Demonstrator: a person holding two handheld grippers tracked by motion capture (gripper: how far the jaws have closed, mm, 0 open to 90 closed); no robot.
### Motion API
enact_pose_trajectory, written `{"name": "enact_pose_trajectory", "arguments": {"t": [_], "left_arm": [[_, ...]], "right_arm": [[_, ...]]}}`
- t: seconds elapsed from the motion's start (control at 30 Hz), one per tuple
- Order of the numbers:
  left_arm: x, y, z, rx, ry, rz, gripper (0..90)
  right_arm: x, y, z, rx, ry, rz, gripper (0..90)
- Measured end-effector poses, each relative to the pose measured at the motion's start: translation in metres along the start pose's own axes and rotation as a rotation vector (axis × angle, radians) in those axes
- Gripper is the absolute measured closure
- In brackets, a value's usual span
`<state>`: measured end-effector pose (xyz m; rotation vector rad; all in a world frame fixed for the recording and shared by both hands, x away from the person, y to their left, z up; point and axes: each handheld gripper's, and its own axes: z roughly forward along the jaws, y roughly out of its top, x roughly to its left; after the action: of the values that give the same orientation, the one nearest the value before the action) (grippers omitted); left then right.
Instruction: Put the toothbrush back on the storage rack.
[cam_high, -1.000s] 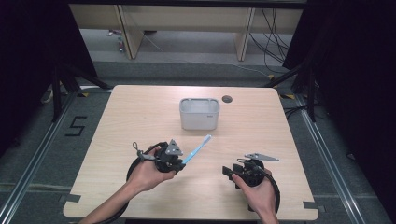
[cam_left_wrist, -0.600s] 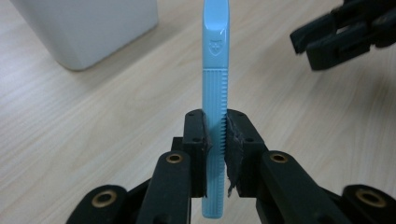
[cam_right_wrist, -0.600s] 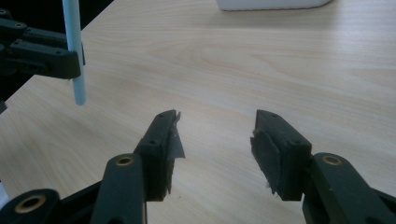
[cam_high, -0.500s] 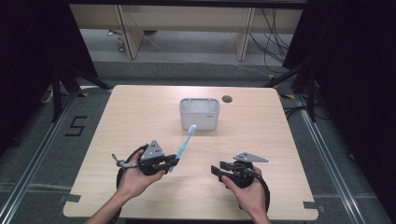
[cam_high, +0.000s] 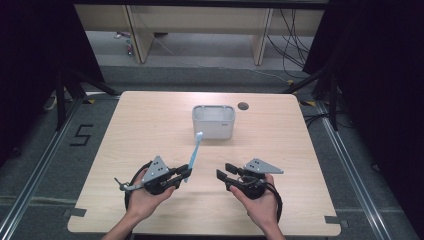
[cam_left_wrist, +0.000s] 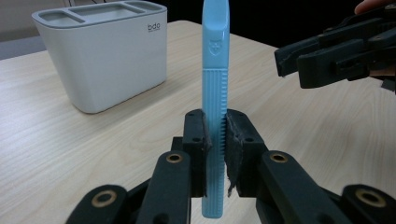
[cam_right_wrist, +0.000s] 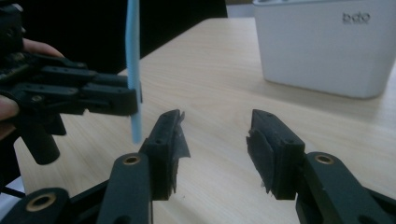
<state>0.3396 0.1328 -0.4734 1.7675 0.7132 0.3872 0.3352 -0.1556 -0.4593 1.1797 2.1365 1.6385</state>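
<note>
Over the bench, the left gripper clamps a blue toothbrush in its fingers, aimed toward the white holder, while the empty right gripper, fingers narrowing but apart, waits alongside.

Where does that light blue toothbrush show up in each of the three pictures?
High view: the toothbrush slants up from the left gripper, below the white holder.
Left gripper view: upright at centre, clamped between the fingers.
Right gripper view: thin blue strip at upper left.
Shared landmark: the white holder.
</note>
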Motion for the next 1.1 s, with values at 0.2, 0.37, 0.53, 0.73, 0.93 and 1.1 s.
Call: {"name": "enact_pose_trajectory", "arguments": {"t": [0.2,0.37,0.53,0.73,0.93,1.1], "left_arm": [[-0.002,-0.004,0.001,-0.035,-0.005,-0.023,78.5],[-0.004,-0.005,0.005,-0.037,-0.016,-0.019,78.5],[-0.007,-0.007,0.008,-0.044,-0.025,-0.021,78.5],[-0.011,-0.005,0.011,-0.057,-0.039,-0.016,78.5],[-0.014,-0.003,0.012,-0.042,-0.032,-0.006,78.5],[-0.016,-0.001,0.014,-0.042,-0.030,-0.005,78.5]], "right_arm": [[0.007,0.006,0.005,-0.063,0.024,-0.050,56.2],[0.014,0.017,0.008,-0.102,0.046,-0.079,61.9],[0.022,0.029,0.013,-0.122,0.061,-0.097,62.2],[0.026,0.040,0.019,-0.150,0.061,-0.100,62.6],[0.029,0.043,0.028,-0.155,0.063,-0.082,64.9],[0.030,0.044,0.029,-0.148,0.062,-0.059,68.9]]}}
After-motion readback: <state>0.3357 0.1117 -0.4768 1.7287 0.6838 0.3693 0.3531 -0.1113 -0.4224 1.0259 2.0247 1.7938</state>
